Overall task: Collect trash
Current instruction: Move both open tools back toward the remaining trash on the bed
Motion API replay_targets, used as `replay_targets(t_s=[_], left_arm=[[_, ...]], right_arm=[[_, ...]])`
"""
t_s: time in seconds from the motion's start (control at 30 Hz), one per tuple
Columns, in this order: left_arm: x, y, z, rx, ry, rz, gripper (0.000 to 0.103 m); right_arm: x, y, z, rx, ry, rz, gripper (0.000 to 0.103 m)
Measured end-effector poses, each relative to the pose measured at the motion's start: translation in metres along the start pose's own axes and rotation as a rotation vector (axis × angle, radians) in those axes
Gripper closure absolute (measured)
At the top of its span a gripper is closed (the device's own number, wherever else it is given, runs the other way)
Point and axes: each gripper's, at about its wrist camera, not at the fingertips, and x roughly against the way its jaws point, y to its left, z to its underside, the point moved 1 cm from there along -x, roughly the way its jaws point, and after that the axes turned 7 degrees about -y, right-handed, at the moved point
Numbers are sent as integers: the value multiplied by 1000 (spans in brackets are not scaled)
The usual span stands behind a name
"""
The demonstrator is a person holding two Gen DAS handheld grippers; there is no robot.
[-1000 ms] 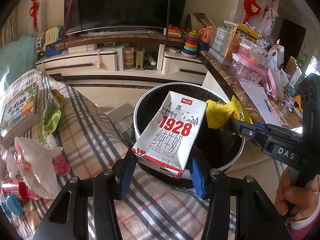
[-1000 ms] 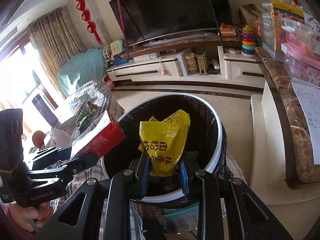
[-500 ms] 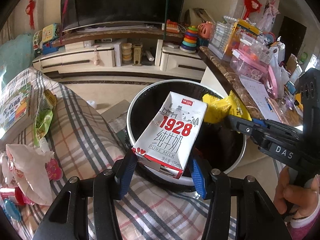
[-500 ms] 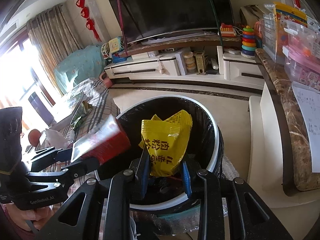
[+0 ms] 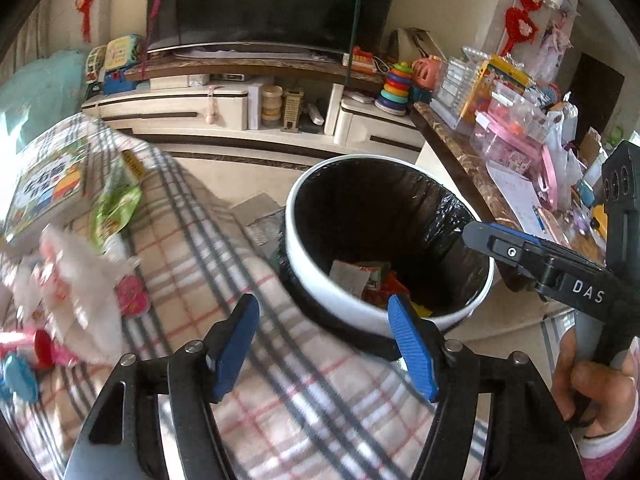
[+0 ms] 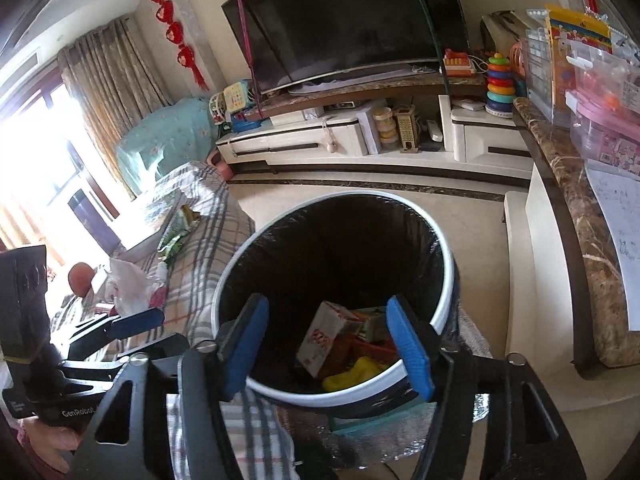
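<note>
**Both grippers empty at the bin, trash lying inside**

The left gripper (image 5: 324,344) hangs with its blue pads spread wide and nothing between them, above the plaid cloth (image 5: 192,264) at the near rim of the trash bin (image 5: 320,292). The right gripper (image 6: 330,344) is likewise spread and empty, directly over the bin's (image 6: 448,300) near edge.

The right wrist view looks deeper into the black liner: a milk carton (image 6: 320,336) lies tilted at the bottom, with a yellow wrapper (image 6: 356,372) just beside it and red packaging between. The left wrist view shows only the carton's pale side (image 5: 348,278) and a sliver of red and yellow past its own right pad. That view alone shows a hand (image 5: 596,384) gripping the right tool's handle, marked "DAS". The other view shows the left tool's body at lower left, lettered "GenRobot".

More litter waits on the cloth: a green snack packet (image 5: 116,208), a white plastic bag (image 5: 80,292) and a colourful box (image 5: 44,188), blurred.

The bin stands on a pale tiled floor. Behind it run a white TV cabinet (image 6: 360,140) and a large dark television (image 6: 344,20), a stacking-ring toy (image 6: 500,80), red knot decorations on the wall, and a marble-topped counter (image 6: 568,184) carrying clear storage boxes and a written sheet too small to read.
</note>
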Motion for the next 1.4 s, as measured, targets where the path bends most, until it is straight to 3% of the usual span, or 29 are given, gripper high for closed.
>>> replay_targets(t_s=[0.17,0.3,0.8,1.4], left_arm=[[24,15,23,33,-15,-19,34],[42,30,42,78,-18,-46,34],[116,75,102,180,-46,-151,31],[158,136,127,286,-42,-225,30]], right_arm=[[4,16,10,-6,-2,-33,18],[5,33,21,-7,3,-58,12],[1,100,53,34,54,-173,9],[-22,164,74,96,98,-248,9]])
